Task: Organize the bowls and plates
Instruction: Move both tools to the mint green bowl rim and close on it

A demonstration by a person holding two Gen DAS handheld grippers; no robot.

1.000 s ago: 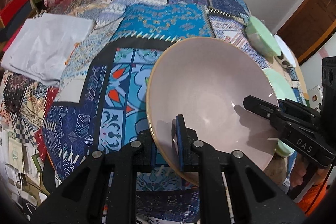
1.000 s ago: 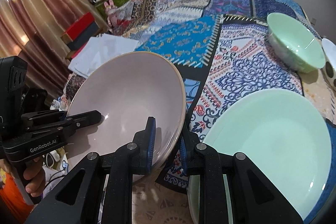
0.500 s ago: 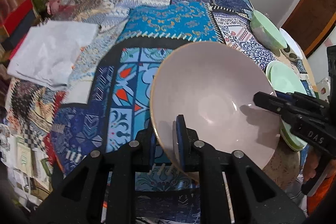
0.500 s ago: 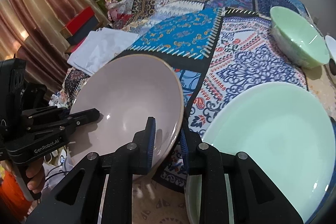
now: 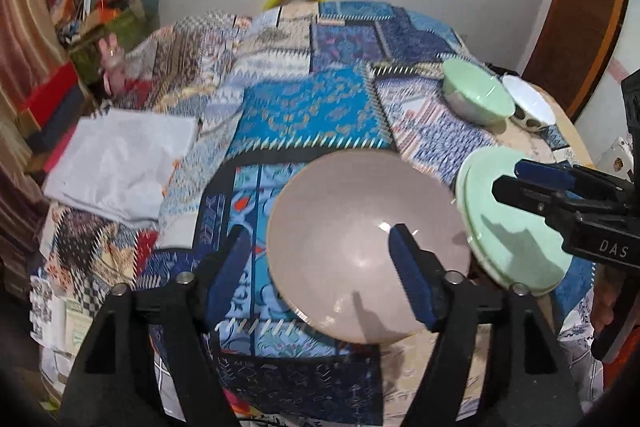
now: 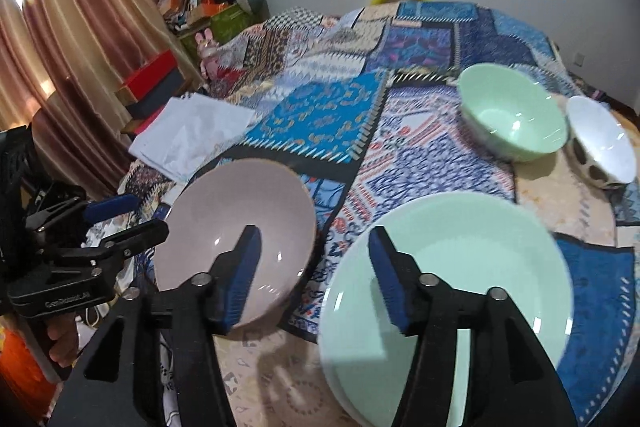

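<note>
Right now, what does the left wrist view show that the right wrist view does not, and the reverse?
Only the left wrist view shows the brown wooden door. Only the right wrist view shows the striped brown curtain's full drape and the dark spots on the white bowl. Both show the wide pink ceramic bowl, pale green plate, pale green bowl and folded white cloth.
</note>
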